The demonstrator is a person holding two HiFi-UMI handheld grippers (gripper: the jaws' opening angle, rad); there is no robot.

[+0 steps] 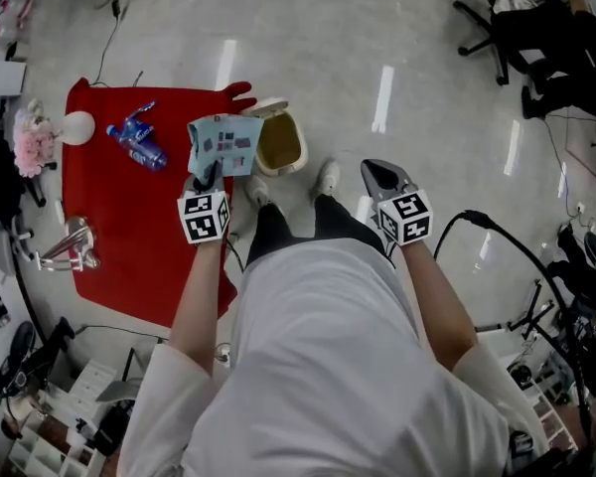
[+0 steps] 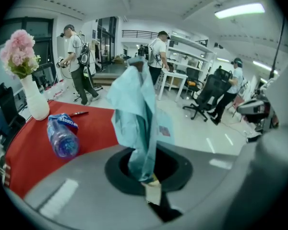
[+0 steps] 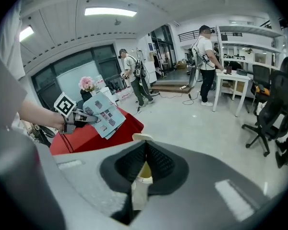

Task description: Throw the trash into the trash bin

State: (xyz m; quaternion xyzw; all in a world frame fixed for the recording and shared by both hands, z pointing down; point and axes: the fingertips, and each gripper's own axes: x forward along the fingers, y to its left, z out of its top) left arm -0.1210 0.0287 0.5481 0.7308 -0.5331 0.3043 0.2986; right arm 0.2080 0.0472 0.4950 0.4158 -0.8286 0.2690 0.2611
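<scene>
A pale blue printed paper wrapper point(image 1: 224, 144) hangs pinched in my shut left gripper point(image 1: 208, 177), just left of the small beige trash bin point(image 1: 281, 143), whose lid stands open. In the left gripper view the wrapper point(image 2: 136, 110) droops from the closed jaws of the left gripper point(image 2: 147, 177). My right gripper point(image 1: 376, 170) is to the right of the bin, jaws together and empty. In the right gripper view, the bin point(image 3: 141, 170) shows just beyond the closed tips of the right gripper point(image 3: 144, 151), and the wrapper point(image 3: 103, 115) is at the left.
A red mat point(image 1: 119, 217) on the floor carries a blue plastic bottle point(image 1: 137, 144), a white vase point(image 1: 77, 127), pink flowers point(image 1: 33, 139) and a metal stand point(image 1: 70, 246). My feet point(image 1: 326, 179) stand beside the bin. Office chairs point(image 1: 517, 38) and people point(image 2: 77, 63) are farther off.
</scene>
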